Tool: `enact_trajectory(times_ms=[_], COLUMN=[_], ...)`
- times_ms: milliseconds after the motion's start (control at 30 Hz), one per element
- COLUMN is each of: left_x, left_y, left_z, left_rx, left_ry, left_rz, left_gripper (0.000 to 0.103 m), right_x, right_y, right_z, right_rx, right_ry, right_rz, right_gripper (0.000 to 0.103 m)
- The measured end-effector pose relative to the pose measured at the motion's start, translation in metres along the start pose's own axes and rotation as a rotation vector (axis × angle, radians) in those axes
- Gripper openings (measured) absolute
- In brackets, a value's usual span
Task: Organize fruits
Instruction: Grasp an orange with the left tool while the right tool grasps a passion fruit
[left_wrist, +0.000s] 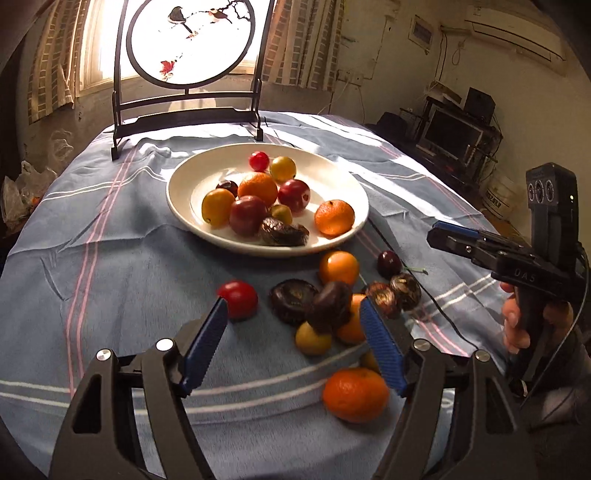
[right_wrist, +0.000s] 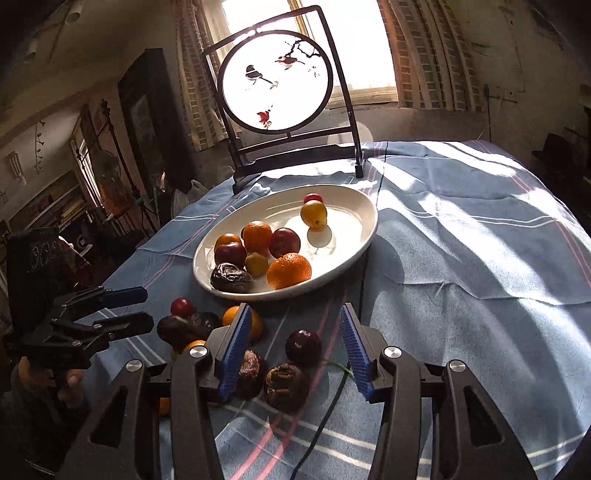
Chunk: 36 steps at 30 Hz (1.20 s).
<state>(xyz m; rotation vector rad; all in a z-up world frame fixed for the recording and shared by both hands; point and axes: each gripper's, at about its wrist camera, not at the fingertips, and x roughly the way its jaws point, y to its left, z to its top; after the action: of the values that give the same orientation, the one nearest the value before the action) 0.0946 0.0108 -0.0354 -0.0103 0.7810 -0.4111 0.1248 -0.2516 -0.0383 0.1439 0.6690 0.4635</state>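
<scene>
A white plate (left_wrist: 177, 206) holds several fruits: oranges, red plums, yellow fruits and a dark wrinkled one. It also shows in the right wrist view (right_wrist: 362, 229). Loose fruit lies on the cloth in front of it: a red tomato (left_wrist: 238, 298), dark wrinkled fruits (left_wrist: 291, 301), a tangerine (left_wrist: 354, 394) and a dark cherry (left_wrist: 388, 263). My left gripper (left_wrist: 293, 325) is open and empty just above the loose pile. My right gripper (right_wrist: 293, 332) is open and empty over a dark plum (right_wrist: 303, 347) and wrinkled fruits (right_wrist: 286, 384).
A blue striped tablecloth (left_wrist: 110, 295) covers the table. A black-framed round bird screen (left_wrist: 188, 40) stands behind the plate by the window. A black cable (right_wrist: 325, 417) runs across the cloth. Shelves with electronics (left_wrist: 454, 133) stand at the right.
</scene>
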Motion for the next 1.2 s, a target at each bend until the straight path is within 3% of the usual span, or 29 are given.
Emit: enact_trajectory(times_ms=[233,333,400,533,633,767,800,1067,1133,1200], left_x=[-0.002,0.012,0.019,0.018,-0.002,-0.021,-0.023,-0.016,-0.016,-0.019], left_y=[-0.036,-0.04,-0.04,-0.038,-0.036,-0.024,-0.022,-0.016,-0.016,-0.015], left_z=[-0.039,-0.042,-0.042,-0.042,-0.042,-0.039,-0.038,-0.042,-0.042,-0.041], left_rx=[0.112,0.114,0.102,0.073,0.065,0.028,0.019,-0.004,-0.006,-0.007], left_ry=[0.073,0.107,0.109,0.09,0.04,-0.004,-0.005,0.014,0.011,0.001], left_rz=[-0.012,-0.01,-0.01,-0.011,-0.014,-0.004,-0.003,-0.016,-0.017,-0.015], left_gripper=[0.071,0.058,0.043,0.042,0.042,0.043,0.043,0.043,0.043,0.043], right_x=[-0.008,-0.009,-0.01,-0.01,0.0,0.017,0.022,0.045,0.049,0.045], right_y=[-0.019,-0.018,-0.017,-0.011,0.007,0.026,0.027,0.04,0.039,0.04], right_z=[-0.007,-0.007,-0.007,-0.011,-0.017,-0.023,-0.023,-0.02,-0.02,-0.021], right_rx=[0.08,0.077,0.072,0.035,-0.057,-0.143,-0.15,-0.207,-0.196,-0.192], right_ry=[-0.027,-0.036,-0.044,-0.022,0.078,0.173,0.198,0.277,0.287,0.269], right_rz=[0.006,0.003,0.006,0.036,0.061,-0.054,-0.073,-0.135,-0.132,-0.136], right_gripper=[0.055,0.055,0.055,0.055,0.054,0.054,0.049,0.046,0.035,0.034])
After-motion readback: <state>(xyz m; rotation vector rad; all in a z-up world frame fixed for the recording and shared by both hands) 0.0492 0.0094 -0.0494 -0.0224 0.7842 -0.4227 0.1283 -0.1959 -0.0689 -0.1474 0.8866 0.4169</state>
